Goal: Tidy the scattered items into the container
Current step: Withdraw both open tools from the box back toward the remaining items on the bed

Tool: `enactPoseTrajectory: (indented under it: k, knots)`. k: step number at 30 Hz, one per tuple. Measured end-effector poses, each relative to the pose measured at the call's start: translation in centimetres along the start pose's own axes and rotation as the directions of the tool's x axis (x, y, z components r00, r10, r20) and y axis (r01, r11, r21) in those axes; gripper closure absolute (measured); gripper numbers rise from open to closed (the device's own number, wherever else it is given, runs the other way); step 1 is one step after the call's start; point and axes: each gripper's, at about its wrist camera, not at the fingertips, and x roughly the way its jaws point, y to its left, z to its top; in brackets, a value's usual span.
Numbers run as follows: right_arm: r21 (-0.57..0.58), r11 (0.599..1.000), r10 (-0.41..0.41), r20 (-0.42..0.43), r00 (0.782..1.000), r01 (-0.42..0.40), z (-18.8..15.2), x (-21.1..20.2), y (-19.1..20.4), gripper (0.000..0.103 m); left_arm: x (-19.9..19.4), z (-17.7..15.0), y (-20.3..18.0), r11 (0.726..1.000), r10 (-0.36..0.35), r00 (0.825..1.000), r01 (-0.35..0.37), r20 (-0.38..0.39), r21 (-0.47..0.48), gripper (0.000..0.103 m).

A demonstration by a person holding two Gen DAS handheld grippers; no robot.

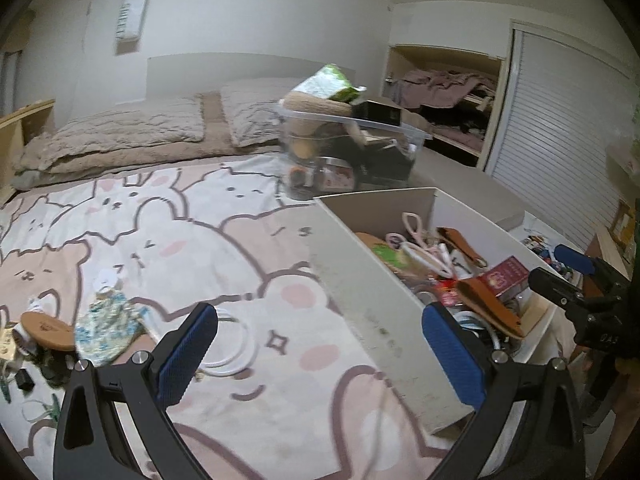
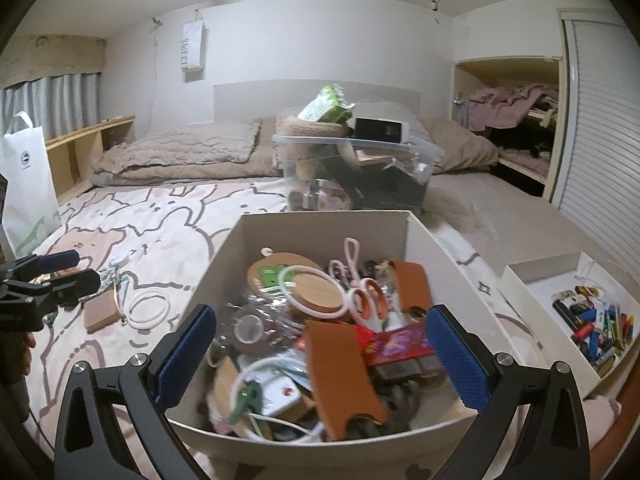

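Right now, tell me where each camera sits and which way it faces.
Left wrist: on the left gripper, over the cartoon bedspread, facing the headboard; the right gripper shows.
Right wrist: on the right gripper, above the white cardboard box; the left gripper shows.
Shared: box, clear plastic bin.

Your left wrist camera sits low over the bed (image 1: 248, 248), just left of the white box (image 1: 360, 280), looking toward the headboard end. Your right wrist camera hangs close above that box (image 2: 224, 264), at its near edge, facing the same way. Both views share the box, the clear bin (image 1: 344, 152) and the pillows (image 2: 184, 148).
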Motion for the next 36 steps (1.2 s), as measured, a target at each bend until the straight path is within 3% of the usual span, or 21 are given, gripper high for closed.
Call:
enactPoseTrajectory:
  k: [14, 36]
  knots:
    - [-0.063, 0.994, 0.088, 0.025, 0.996, -0.086, 2.3, 0.3, 6.7, 0.000, -3.2, -0.8, 7.3, 0.989, 0.139, 0.989, -0.136, 0.055, -0.053, 0.000]
    - [-0.127, 0.967, 0.223, 0.015, 0.975, -0.220, 3.5, 2.7, 16.1, 0.000, -6.2, -2.2, 16.8, 0.957, 0.265, 0.962, -0.253, 0.070, -0.141, 0.000]
